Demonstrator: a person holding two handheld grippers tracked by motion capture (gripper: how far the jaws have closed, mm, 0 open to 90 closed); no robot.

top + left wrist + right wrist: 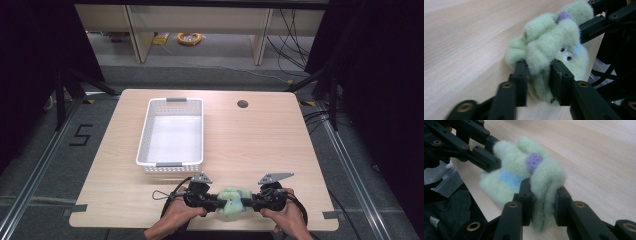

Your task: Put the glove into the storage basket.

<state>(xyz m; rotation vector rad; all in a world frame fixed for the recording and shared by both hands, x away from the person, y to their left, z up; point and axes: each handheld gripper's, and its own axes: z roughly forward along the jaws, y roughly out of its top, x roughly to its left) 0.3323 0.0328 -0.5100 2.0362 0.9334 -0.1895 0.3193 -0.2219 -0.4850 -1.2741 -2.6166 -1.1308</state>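
A pale green plush toy (231, 202) with a purple spot and a blue patch hangs between both grippers just above the table's near edge. My left gripper (220, 202) comes at it from the left, and its jaws pinch a fold of the toy (549, 42) between the pads (522, 75). From the right, my right gripper (245, 202) is shut on another fold of the toy (509, 157), squeezed flat between its pads (560, 202). Each hand holds its gripper level, with the tips facing each other.
A white slotted basket (145, 135) stands on the wooden table (250, 140), behind the grippers and to the left, with nothing in it. A round cable hole (242, 104) lies at the back right. Black curtains and floor rails flank the table.
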